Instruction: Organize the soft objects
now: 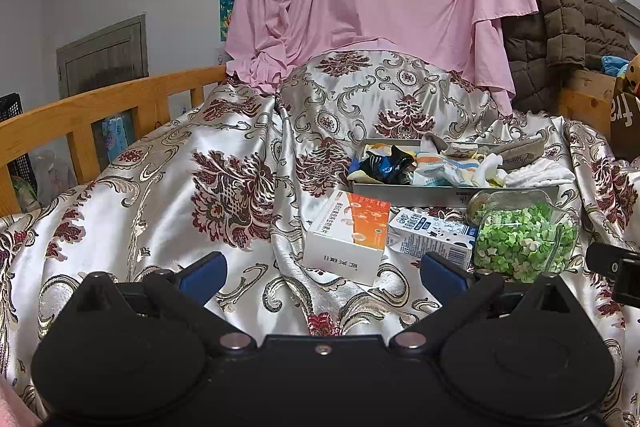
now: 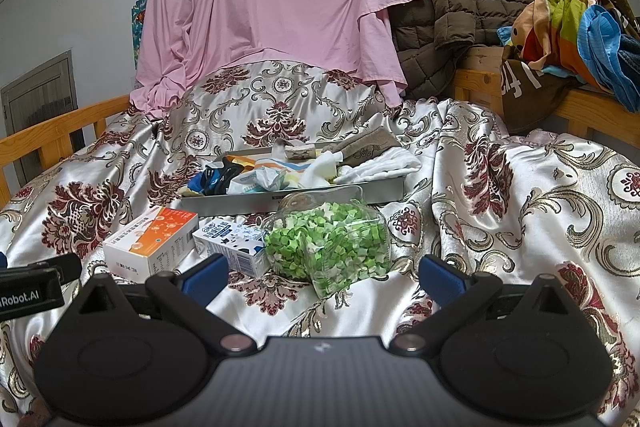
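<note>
A grey metal tray [image 1: 440, 194] [image 2: 248, 202] sits on the patterned bedspread, filled with several socks and soft cloths: a black and blue sock [image 1: 386, 165] [image 2: 216, 177], striped pale socks [image 1: 440, 167] [image 2: 272, 173], a white cloth [image 1: 540, 173] [image 2: 384, 165] and a grey-brown sock [image 1: 520, 149] [image 2: 366, 145]. My left gripper [image 1: 322, 273] is open, low over the bedspread, short of the tray, nothing between its fingers. My right gripper [image 2: 324, 273] is open too, just behind the clear jar.
In front of the tray lie an orange and white box [image 1: 348, 233] [image 2: 154, 241], a small milk carton [image 1: 432, 233] [image 2: 232, 241] and a clear jar of green paper stars [image 1: 524, 237] [image 2: 332, 245]. A wooden bed rail [image 1: 80, 111] runs along the left. Pink sheet, brown quilted jacket and piled clothes stand behind.
</note>
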{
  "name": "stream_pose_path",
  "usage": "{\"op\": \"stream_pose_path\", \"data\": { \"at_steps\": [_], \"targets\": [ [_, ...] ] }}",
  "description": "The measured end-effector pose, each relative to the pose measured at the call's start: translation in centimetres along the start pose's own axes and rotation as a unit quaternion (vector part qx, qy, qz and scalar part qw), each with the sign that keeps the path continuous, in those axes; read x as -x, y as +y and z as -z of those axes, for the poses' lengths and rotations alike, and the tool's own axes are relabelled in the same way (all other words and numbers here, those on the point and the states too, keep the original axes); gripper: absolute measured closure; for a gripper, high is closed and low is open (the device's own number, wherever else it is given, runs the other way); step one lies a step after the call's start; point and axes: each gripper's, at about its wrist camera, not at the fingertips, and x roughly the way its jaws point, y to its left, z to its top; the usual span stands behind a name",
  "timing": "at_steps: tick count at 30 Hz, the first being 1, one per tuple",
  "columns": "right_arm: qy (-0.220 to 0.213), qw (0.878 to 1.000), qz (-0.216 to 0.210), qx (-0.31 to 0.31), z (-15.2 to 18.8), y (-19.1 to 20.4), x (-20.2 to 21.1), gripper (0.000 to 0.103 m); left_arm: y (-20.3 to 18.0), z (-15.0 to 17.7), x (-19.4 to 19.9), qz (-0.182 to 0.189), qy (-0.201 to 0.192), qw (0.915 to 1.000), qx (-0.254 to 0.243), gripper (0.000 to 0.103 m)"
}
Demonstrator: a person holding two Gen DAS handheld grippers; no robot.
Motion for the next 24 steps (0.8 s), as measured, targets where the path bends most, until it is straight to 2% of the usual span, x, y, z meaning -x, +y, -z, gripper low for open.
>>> {"op": "stream_pose_path", "data": {
  "at_steps": [20, 24],
  "targets": [
    [0.0, 1.0, 0.0, 0.0, -0.01, 0.01, 0.0, 0.0, 0.03, -0.02, 0.01, -0.002, 0.001, 1.0, 0.001, 0.001],
    [0.0, 1.0, 0.0, 0.0, 0.01, -0.03, 0.0, 0.0, 0.65, -0.03, -0.26, 0.0, 0.016, 0.9998, 0.015, 0.001]
  ]
}}
